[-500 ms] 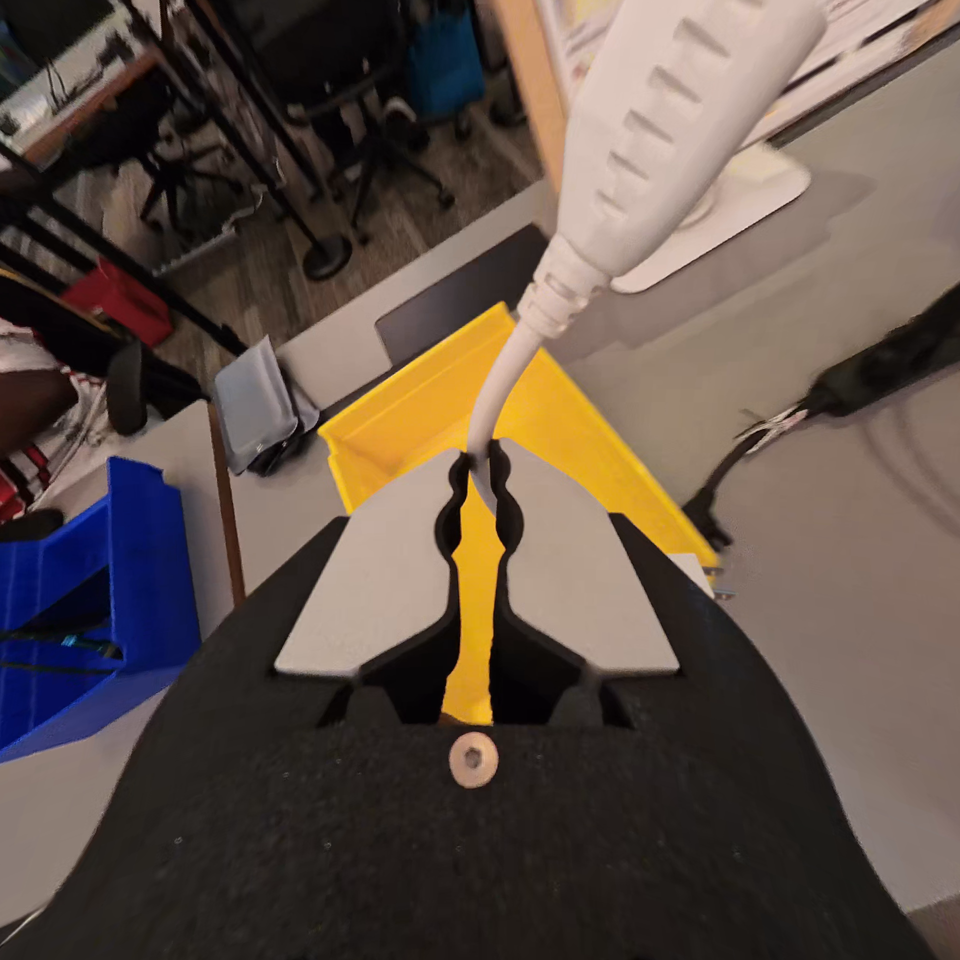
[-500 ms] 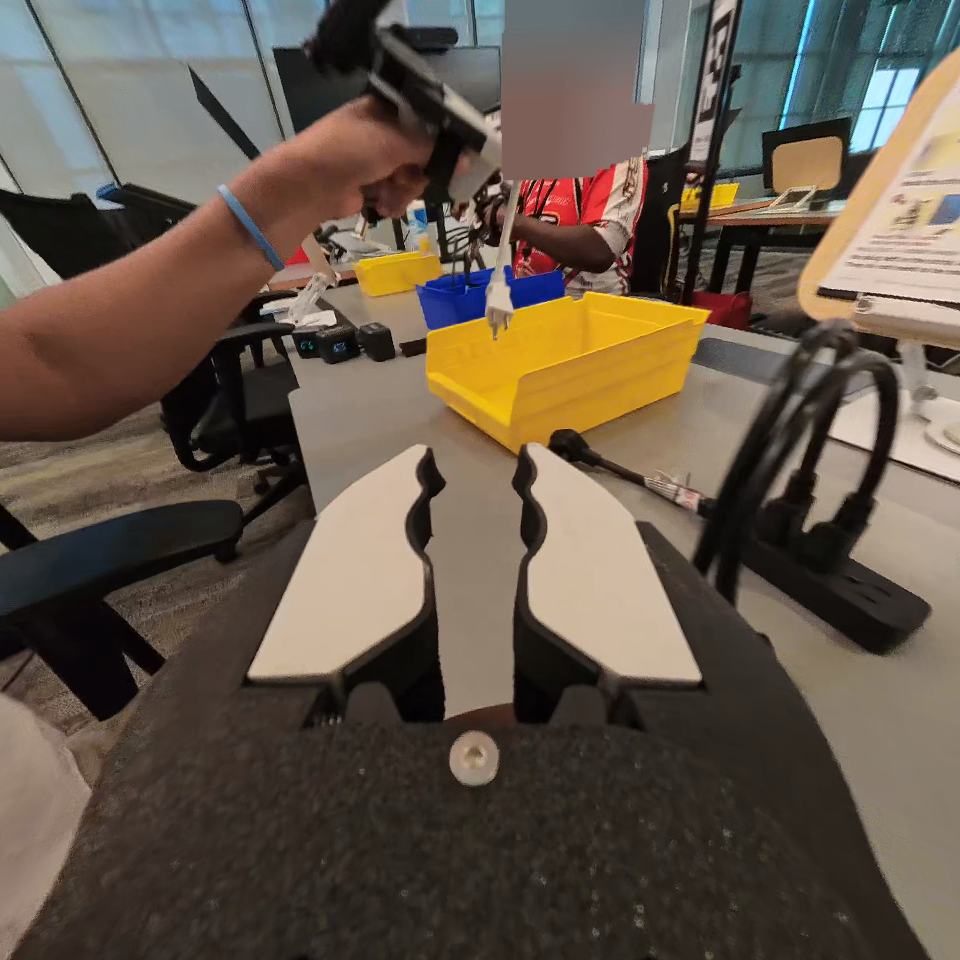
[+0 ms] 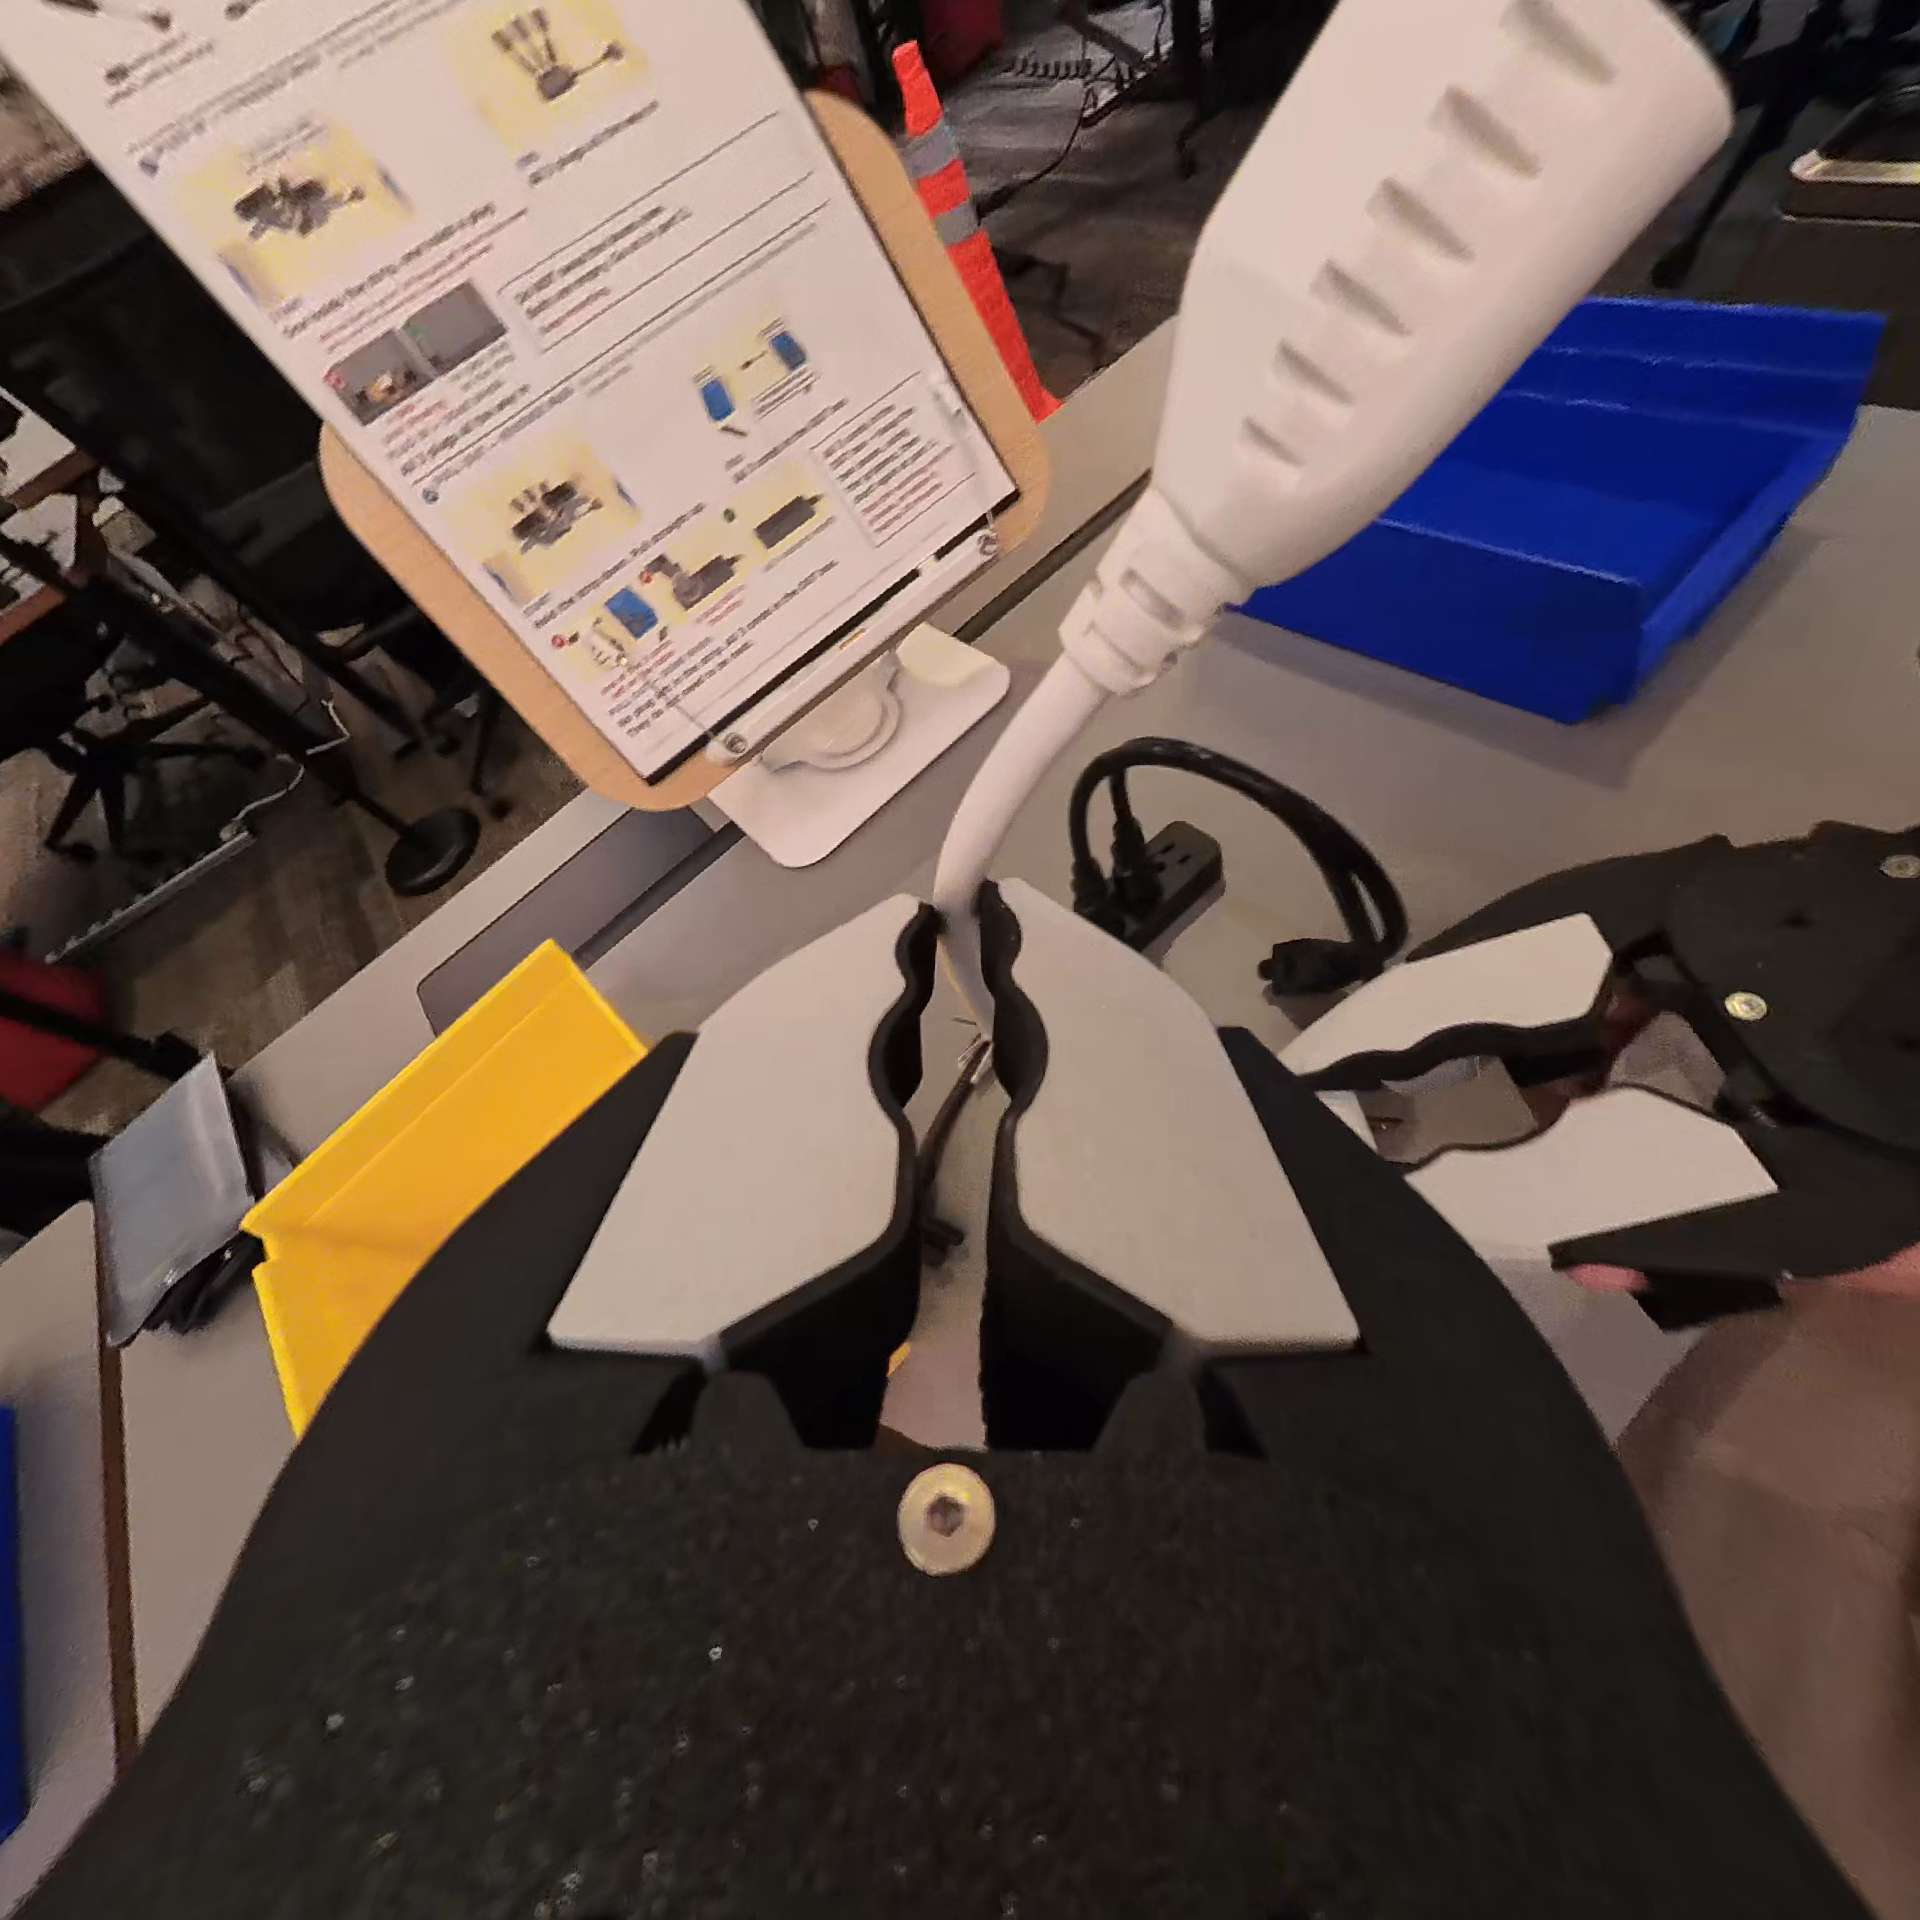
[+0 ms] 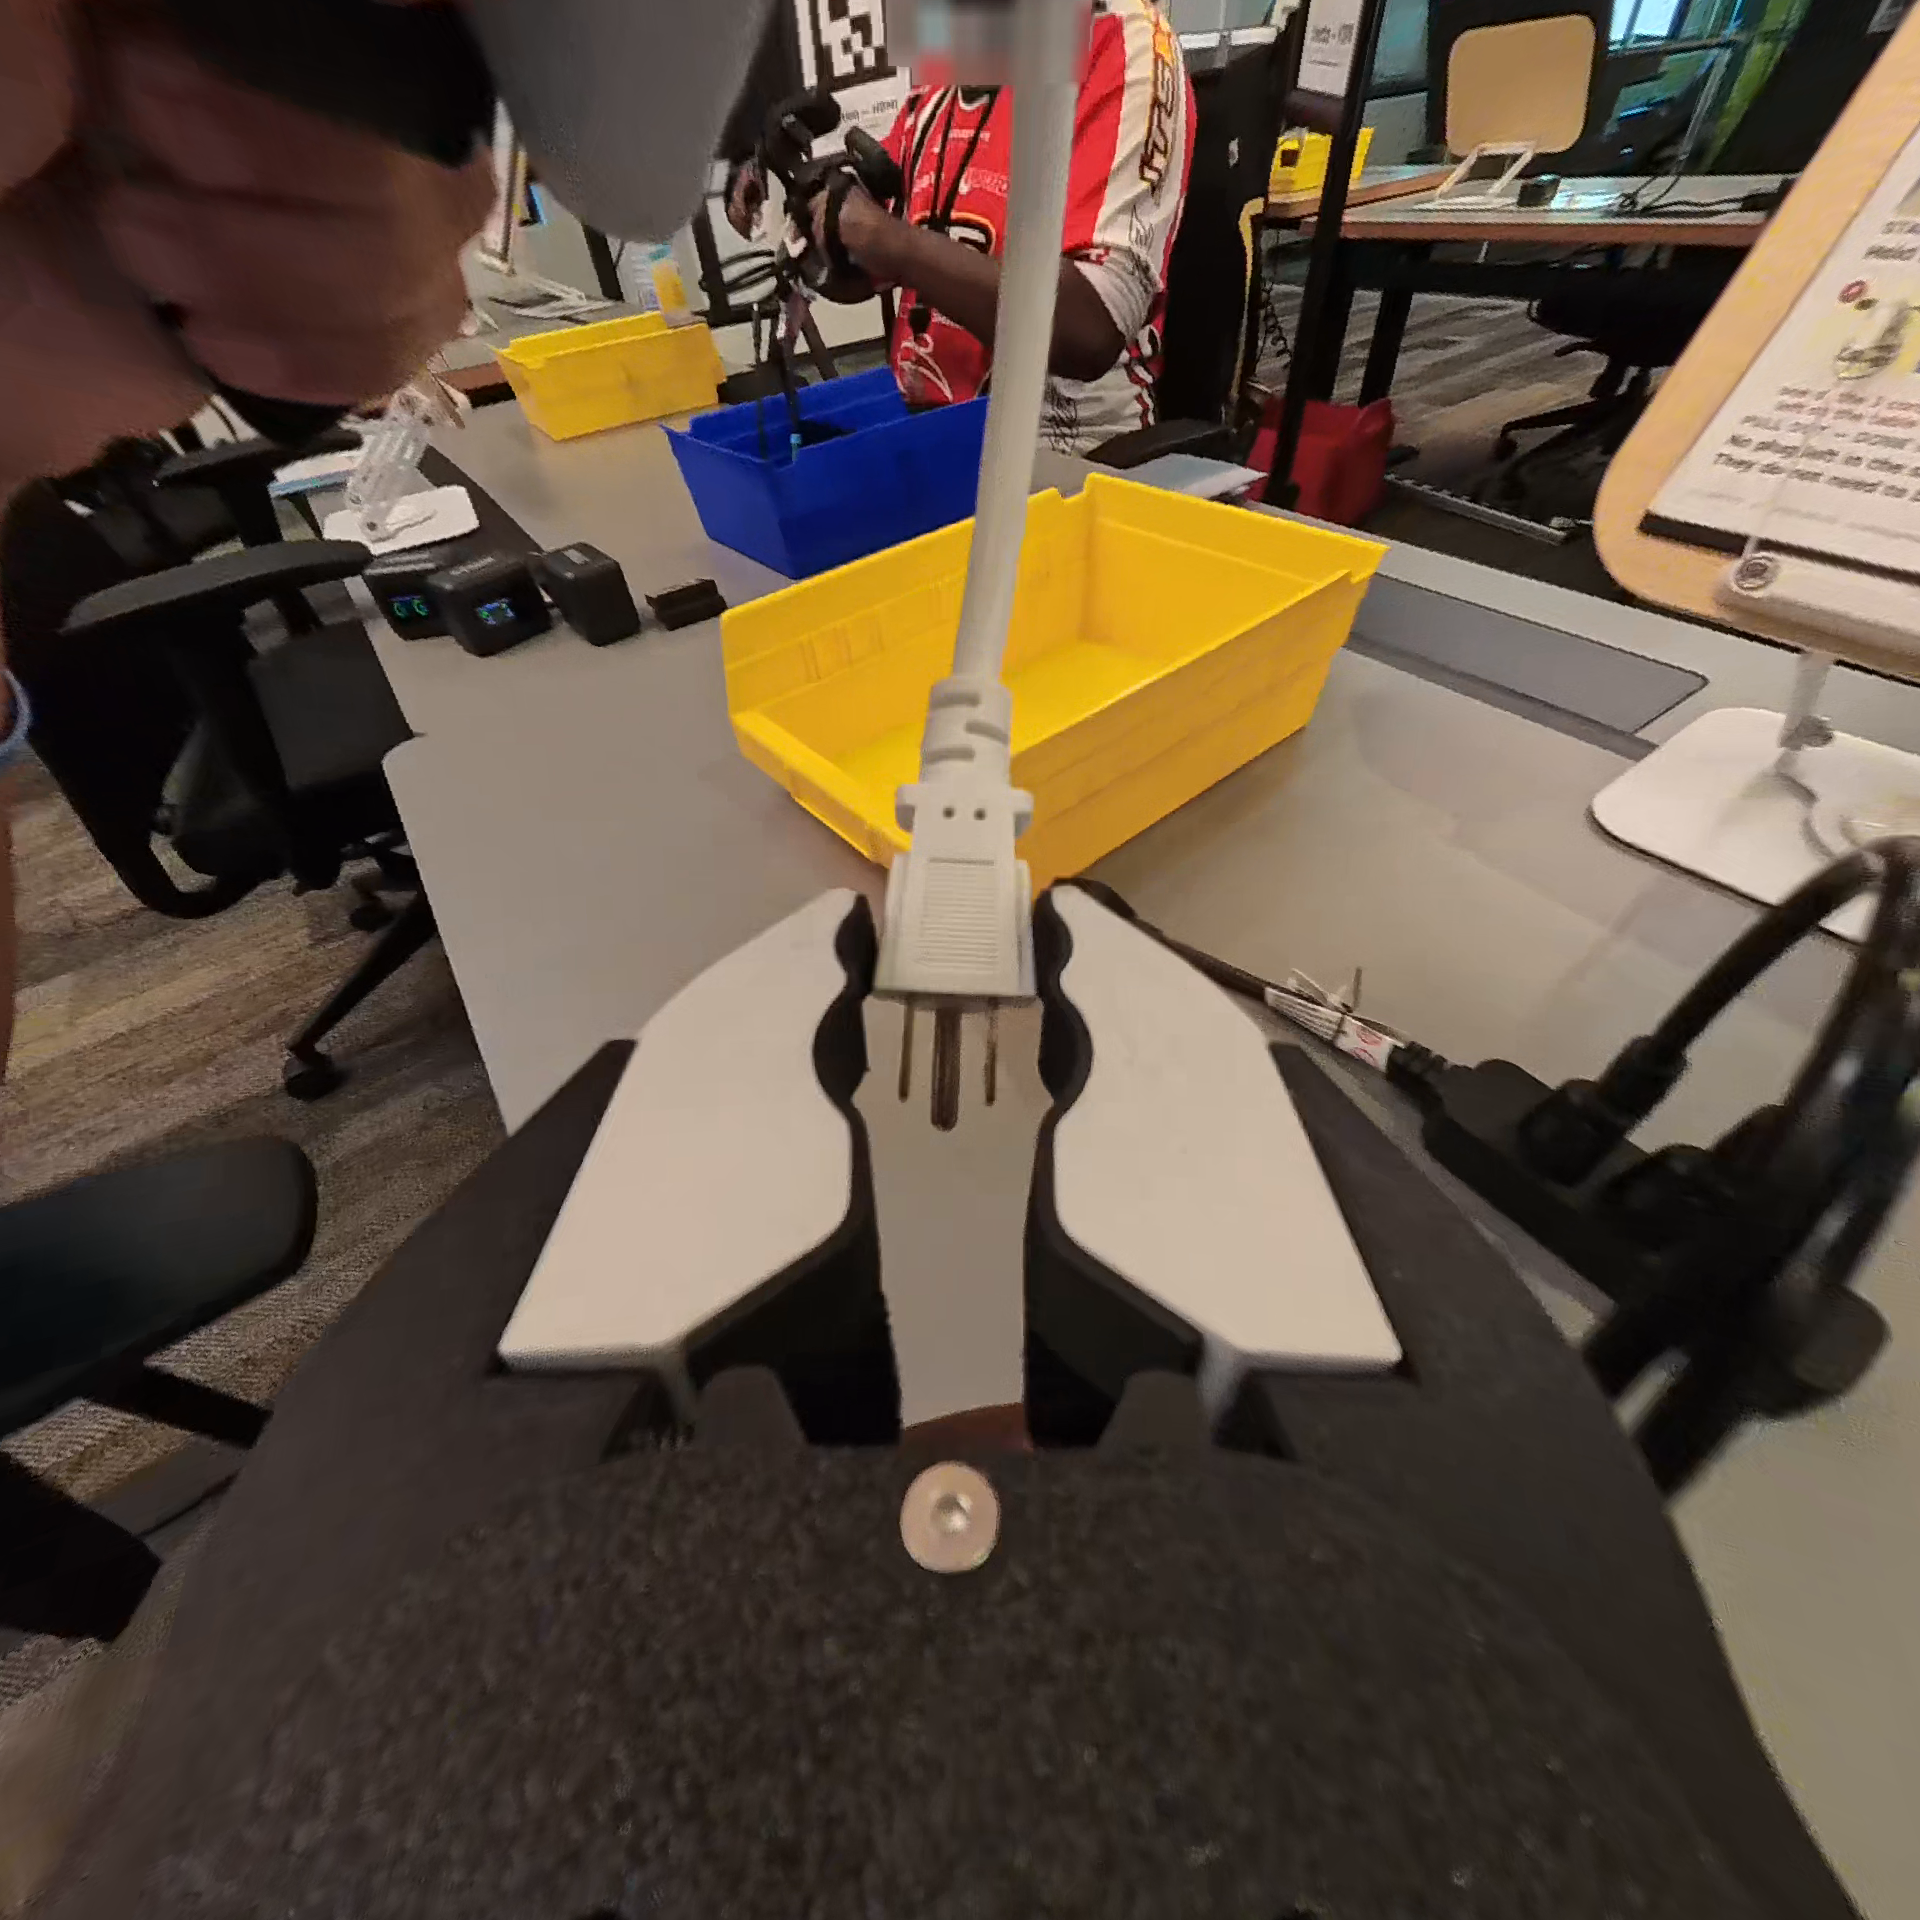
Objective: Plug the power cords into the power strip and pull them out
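Hanging upright at frame centre, the white plug [image 4: 954,925] sits between the parted right gripper [image 4: 951,1013]; left gripper [image 3: 961,914] clamps its cord [image 3: 982,831].

The plug [image 4: 954,925] hung prongs-down between the fingers of the right claw [image 4: 951,935], its cord [image 4: 1013,416] rising to the left claw [image 3: 961,920]. Behind it a bin [image 4: 1049,665] sat on the desk [image 4: 582,831] — the power strip [image 4: 1558,1164] lay to the right.
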Demonstrator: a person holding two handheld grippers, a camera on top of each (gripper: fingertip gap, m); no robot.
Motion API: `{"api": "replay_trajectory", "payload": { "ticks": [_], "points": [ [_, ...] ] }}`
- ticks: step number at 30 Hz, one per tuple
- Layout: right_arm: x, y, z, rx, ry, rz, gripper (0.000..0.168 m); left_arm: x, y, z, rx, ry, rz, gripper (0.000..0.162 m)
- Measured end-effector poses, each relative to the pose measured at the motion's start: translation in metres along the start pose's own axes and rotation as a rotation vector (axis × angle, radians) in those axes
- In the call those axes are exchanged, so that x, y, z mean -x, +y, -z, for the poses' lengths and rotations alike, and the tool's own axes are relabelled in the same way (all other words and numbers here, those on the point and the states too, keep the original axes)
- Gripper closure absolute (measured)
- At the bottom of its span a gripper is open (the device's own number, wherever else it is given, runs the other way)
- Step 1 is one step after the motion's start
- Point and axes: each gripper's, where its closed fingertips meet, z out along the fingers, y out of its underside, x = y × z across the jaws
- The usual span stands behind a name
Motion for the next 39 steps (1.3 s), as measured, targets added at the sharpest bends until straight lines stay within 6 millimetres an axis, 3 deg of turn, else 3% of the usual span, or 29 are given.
{"api": "replay_trajectory", "payload": {
  "ticks": [5, 7, 11, 14, 18, 28, 30, 32, 39],
  "points": [
    [-0.01, -0.009, 0.04, -0.102, -0.066, -0.051, 0.14, -0.039, -0.028, 0.011, -0.173, 0.193, 0.05, 0.152],
    [-0.007, -0.013, 0.056, -0.181, -0.179, -0.116, 0.14, -0.051, -0.033, 0.013, -0.22, 0.295, 0.099, 0.139],
    [-0.005, -0.008, 0.08, -0.218, -0.315, -0.181, 0.14, -0.091, -0.001, 0.002, -0.147, 0.528, 0.094, 0.125],
    [-0.005, -0.001, 0.089, -0.185, -0.354, -0.144, 0.14, -0.125, 0.028, -0.012, -0.061, 0.666, 0.041, 0.127],
    [0.003, 0.012, 0.093, -0.089, -0.388, -0.015, 0.14, -0.157, 0.049, -0.017, 0.018, 0.825, -0.021, 0.127],
    [0.002, 0.036, 0.1, 0.165, -0.389, 0.138, 0.14, -0.183, 0.061, -0.005, 0.061, 0.933, -0.144, 0.121],
    [0.005, 0.038, 0.101, 0.173, -0.415, 0.129, 0.14, -0.186, 0.064, -0.009, 0.071, 0.907, -0.161, 0.124],
    [0.009, 0.043, 0.1, 0.193, -0.431, 0.138, 0.14, -0.188, 0.069, -0.012, 0.081, 0.901, -0.184, 0.137],
    [0.005, 0.06, 0.098, 0.263, -0.424, 0.182, 0.14, -0.188, 0.076, -0.012, 0.095, 0.905, -0.192, 0.14]
  ]
}}
